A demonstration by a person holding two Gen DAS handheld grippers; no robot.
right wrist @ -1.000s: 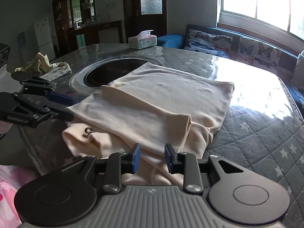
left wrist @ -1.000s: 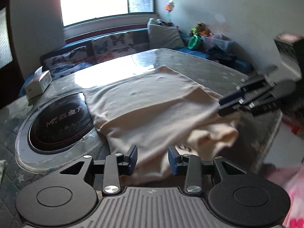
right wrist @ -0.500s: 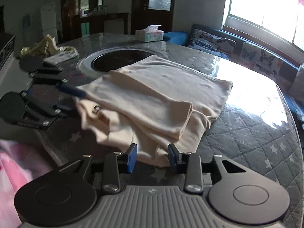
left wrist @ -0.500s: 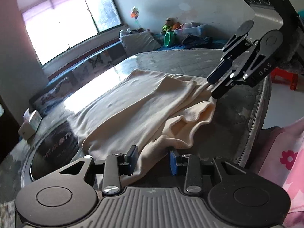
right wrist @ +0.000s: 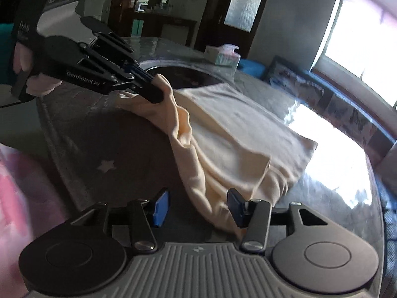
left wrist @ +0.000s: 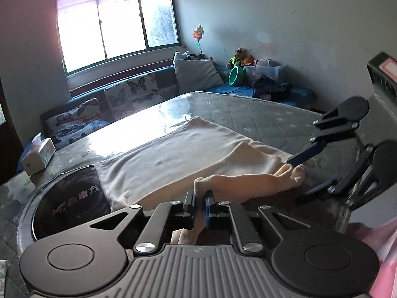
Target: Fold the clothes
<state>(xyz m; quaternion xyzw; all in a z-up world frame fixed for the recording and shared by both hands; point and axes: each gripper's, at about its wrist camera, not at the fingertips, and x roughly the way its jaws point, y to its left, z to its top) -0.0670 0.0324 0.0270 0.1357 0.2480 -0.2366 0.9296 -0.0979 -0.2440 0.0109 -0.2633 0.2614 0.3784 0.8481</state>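
A cream cloth (left wrist: 188, 154) lay folded on the counter (left wrist: 260, 119), and it was the thing to go by for all the places here. The counter had a gray quilted cover with little stars under a shiny clear sheet. The left gripper (left wrist: 198, 202) had just been closing, and its two blue pads were pressed together on the near edge of the cloth, with a bunch of it sticking up between them. In the right wrist view the same left gripper (right wrist: 158, 89) held that corner up off the counter, so the cloth hung down from it in soft folds. A person's hand (right wrist: 24, 59) held the handle of that gripper. The right gripper (right wrist: 197, 207) had just been opening. Its blue pads stood apart, and the other near corner of the cloth lay loose between them, close against one pad, but it was not pinched. In the left wrist view one finger (left wrist: 305, 154) of the right gripper touched the far right end of the cloth. A round black cooktop (left wrist: 72, 203) sat in the counter just beside the cloth, and the cloth covered a bit of its edge. A tissue box (left wrist: 38, 155) stood past the cooktop, well away from the cloth. Behind the cloth, past the counter, were butterfly pillows (left wrist: 134, 94) under a bright window (left wrist: 116, 27).
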